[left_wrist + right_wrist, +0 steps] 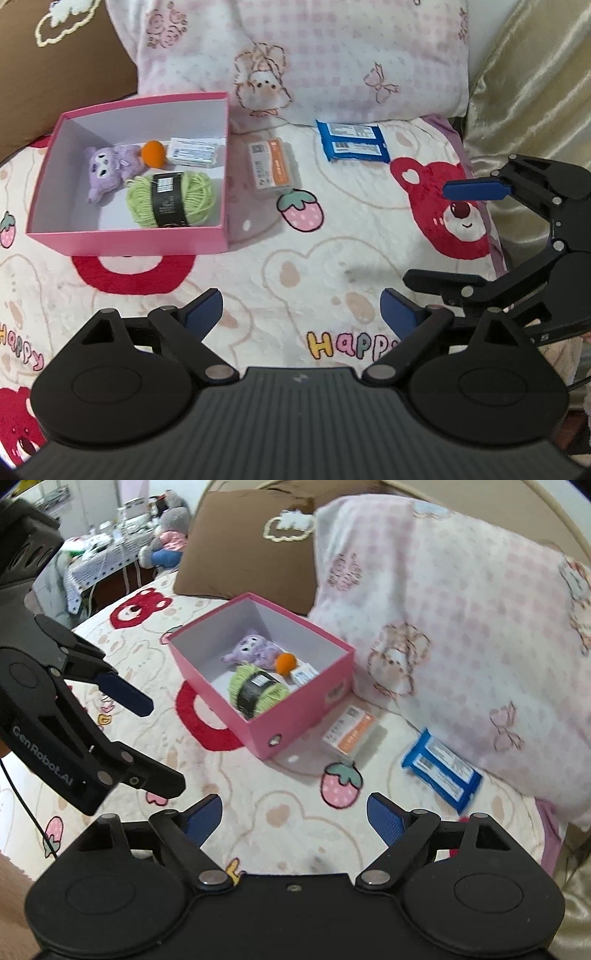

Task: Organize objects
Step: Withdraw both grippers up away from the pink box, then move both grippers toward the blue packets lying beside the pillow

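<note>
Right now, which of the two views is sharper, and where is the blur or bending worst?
Left wrist view: sharper; the yarn label in the pink box shows crisp edges, though its print is too small to read. Right wrist view: motion blur smears the blue packet and the orange-and-white box. Both views: fisheye bending curves the edges, dark at the corners.

You can read "Happy" in coloured letters on the blanket (332, 236), once near the middle between the fingers and again at the left edge in the left wrist view. On the side of the left gripper (159, 742), seen from the right wrist view, stands "GenRobot.AI". The print on the labels of the packets and the yarn is too small for you to read.
</note>
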Motion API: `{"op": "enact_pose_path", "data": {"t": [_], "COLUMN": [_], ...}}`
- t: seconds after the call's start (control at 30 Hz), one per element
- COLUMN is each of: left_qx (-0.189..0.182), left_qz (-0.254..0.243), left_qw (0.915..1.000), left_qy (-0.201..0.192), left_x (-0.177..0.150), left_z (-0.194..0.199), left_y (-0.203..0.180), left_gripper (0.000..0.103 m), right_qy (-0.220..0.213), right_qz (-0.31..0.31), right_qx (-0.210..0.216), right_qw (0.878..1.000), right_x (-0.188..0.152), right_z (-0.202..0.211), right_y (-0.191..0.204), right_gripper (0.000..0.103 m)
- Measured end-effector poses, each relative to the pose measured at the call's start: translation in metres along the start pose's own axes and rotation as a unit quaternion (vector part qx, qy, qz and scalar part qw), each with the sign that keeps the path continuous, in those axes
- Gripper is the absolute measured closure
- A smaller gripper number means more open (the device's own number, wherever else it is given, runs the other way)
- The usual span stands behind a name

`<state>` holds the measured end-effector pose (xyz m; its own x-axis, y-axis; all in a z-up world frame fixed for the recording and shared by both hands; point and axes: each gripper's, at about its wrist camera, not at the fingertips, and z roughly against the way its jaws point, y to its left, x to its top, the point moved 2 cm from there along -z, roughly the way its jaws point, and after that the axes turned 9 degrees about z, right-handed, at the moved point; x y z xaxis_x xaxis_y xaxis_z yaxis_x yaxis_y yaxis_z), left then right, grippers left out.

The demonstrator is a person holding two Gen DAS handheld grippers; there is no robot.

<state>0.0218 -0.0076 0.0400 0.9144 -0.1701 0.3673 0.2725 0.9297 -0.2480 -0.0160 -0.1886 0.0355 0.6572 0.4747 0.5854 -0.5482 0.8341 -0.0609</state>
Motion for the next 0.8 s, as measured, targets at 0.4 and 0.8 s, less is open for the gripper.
{"op": "enact_pose_path", "data": {"t": [0.4, 0.8], "left_qx": [-0.006, -0.008], "left_qz": [-0.022, -0.018], "left_qw": [0.9987, 0.9947], "left_qy": [-0.046, -0.1], "left_x": [0.029, 0.05], "left_z": [-0.04, -0.081], "left_y": [-0.032, -0.041], "left_gripper": [0.01, 0.014], "right_qy": [-0.086, -0.084], "right_qz": [-0.13, -0.289], "right_qx": [0.002, -0.006], "right_qw": [0.988, 0.954], "right_x": [-0.063, -0.106], "right_z": [0.002, -0.043], "right_y": [-0.078, -0.15], "right_gripper": [0.014, 0.014]}}
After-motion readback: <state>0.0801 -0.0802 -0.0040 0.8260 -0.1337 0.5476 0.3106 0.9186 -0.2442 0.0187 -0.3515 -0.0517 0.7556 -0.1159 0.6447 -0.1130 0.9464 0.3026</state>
